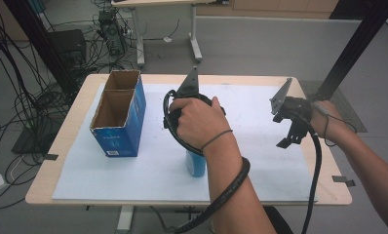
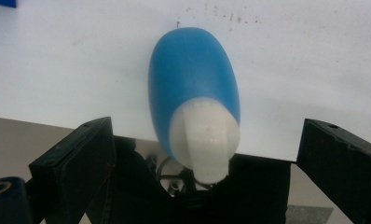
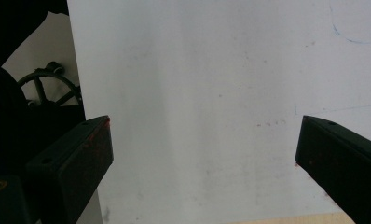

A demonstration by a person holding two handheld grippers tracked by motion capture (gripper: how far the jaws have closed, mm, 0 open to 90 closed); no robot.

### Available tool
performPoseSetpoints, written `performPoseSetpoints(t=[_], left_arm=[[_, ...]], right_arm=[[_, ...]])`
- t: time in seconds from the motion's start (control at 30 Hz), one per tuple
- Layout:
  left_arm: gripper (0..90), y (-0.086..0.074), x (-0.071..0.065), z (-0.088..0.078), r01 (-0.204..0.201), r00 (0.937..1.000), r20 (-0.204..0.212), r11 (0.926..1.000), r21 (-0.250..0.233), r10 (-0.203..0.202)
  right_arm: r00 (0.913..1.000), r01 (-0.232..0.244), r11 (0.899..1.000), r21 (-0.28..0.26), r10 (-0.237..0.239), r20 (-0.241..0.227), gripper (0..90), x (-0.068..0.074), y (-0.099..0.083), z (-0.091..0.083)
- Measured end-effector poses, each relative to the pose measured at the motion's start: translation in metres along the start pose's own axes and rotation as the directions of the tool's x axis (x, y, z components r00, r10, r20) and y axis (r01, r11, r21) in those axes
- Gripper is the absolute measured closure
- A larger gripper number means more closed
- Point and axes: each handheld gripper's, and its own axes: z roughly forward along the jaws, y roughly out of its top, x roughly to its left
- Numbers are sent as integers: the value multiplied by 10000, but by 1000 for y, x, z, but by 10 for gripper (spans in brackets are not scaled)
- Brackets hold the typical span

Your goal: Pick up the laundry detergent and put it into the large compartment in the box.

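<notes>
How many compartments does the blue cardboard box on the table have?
2. The blue cardboard box has a far compartment toward the table's back edge and a near compartment just in front of it. Both are open on top.

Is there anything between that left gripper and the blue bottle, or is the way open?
Nothing visible stands in the way. In the left gripper view the blue bottle stands on the white mat straight ahead of the left gripper, whose jaws are spread wide on either side of the white cap, not yet touching it.
</notes>
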Motion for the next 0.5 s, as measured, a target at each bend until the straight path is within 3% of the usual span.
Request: performPoseSetpoints(t=[0.2, 0.43, 0.5], left_arm=[[55, 1, -4, 9, 58, 10000, -58, 10000, 4, -58], [54, 2, 4, 11, 182, 9998, 101, 9998, 14, -182], [54, 2, 3, 11, 186, 9998, -45, 9998, 45, -186]], right_arm=[[10000, -45, 10000, 67, 45, -33, 38, 1, 2, 2], [10000, 22, 10000, 70, -22, -22, 40, 2, 3, 2], [10000, -72, 9999, 113, 72, -14, 38, 2, 3, 2]])
